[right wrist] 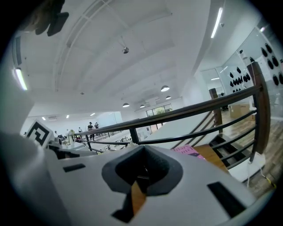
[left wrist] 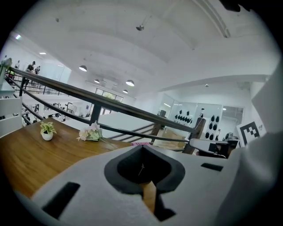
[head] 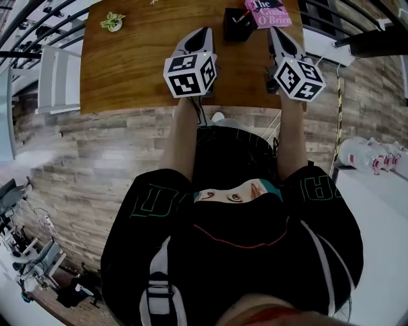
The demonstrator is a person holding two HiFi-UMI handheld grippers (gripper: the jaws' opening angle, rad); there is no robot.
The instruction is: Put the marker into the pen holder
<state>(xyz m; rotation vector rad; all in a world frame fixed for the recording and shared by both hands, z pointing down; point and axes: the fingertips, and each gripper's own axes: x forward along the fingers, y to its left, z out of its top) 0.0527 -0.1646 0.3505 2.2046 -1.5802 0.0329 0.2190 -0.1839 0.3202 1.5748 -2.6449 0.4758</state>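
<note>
Marker (head: 240, 18) stands in the one black pen holder (head: 234, 28); two grippers closed, empty.
One wooden surface (head: 146, 70) carries it all. The left gripper (head: 203, 32) and right gripper (head: 275, 32) flank the holder, jaws together on nothing. One pink book (head: 271, 14) lies just beside the holder, and one small potted plant (head: 113, 22) sits well apart.

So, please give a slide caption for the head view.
Seen from above, a person holds the left gripper and right gripper over a wooden table near a black pen holder.
</note>
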